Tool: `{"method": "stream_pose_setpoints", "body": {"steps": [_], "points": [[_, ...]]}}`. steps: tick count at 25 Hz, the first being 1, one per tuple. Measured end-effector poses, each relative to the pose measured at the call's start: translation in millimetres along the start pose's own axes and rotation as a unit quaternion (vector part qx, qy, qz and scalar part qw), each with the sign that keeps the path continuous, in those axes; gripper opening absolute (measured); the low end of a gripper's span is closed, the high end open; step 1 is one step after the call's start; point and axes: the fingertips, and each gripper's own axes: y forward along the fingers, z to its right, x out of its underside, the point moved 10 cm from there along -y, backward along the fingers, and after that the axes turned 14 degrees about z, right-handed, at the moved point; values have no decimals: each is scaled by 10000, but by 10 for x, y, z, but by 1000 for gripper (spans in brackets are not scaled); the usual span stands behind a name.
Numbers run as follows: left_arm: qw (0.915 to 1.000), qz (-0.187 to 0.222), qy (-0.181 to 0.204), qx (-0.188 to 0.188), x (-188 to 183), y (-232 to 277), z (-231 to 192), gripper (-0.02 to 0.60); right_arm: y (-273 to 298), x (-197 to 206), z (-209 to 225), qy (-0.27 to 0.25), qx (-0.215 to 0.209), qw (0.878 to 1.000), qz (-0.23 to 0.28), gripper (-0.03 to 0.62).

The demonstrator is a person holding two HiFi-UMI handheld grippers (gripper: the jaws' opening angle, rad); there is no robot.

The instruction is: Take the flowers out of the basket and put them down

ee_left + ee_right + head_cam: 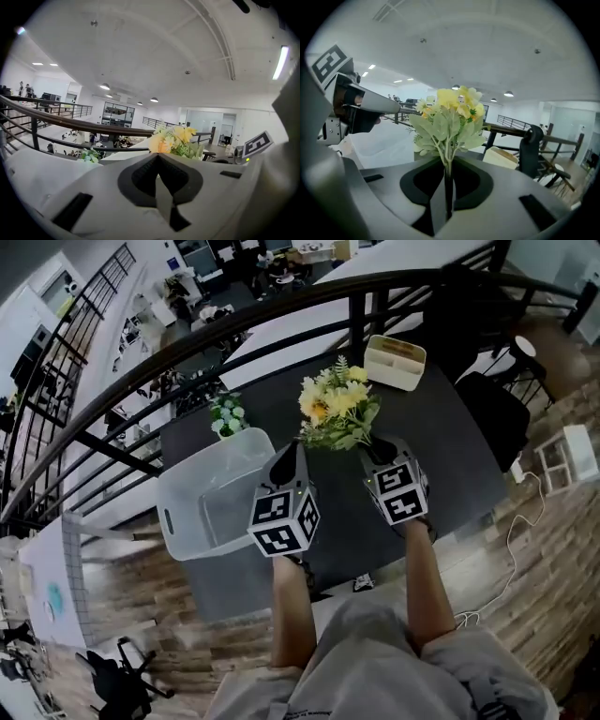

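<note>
Dark table (448,432): flowers (449,112) clamped in right claw (446,180)

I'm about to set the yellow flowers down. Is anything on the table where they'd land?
Nothing visible. The table shows bare around the flowers held in the right tongs. The basket sits to their left, and a beige box lies beyond.

Basket (206,457) translucent smooth plastic; table (450,437) dark matt.

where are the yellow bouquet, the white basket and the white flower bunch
yellow bouquet (337,407), head view, on the yellow blooms
white basket (220,502), head view, on its bare inside
white flower bunch (228,414), head view, on its blossoms
</note>
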Motion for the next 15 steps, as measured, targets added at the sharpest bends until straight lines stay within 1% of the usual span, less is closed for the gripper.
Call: {"method": "stream_pose_setpoints", "body": {"steps": [4,7,12,14,15], "points": [[9995,-172,16,246,221,132,500,21,-322,469,326,349,470,9980,-257,74],[9991,-307,31,303,404,202,748,21,-509,835,469,520,705,9947,-541,74],[9986,-483,68,218,604,226,916,21,-517,1451,435,850,815,9888,-918,74],[9983,-539,74,190,641,209,952,21,-538,1658,364,980,827,9846,-1189,74],[9983,-552,62,183,658,210,969,21,-549,1751,338,950,825,9832,-1322,74]]}}
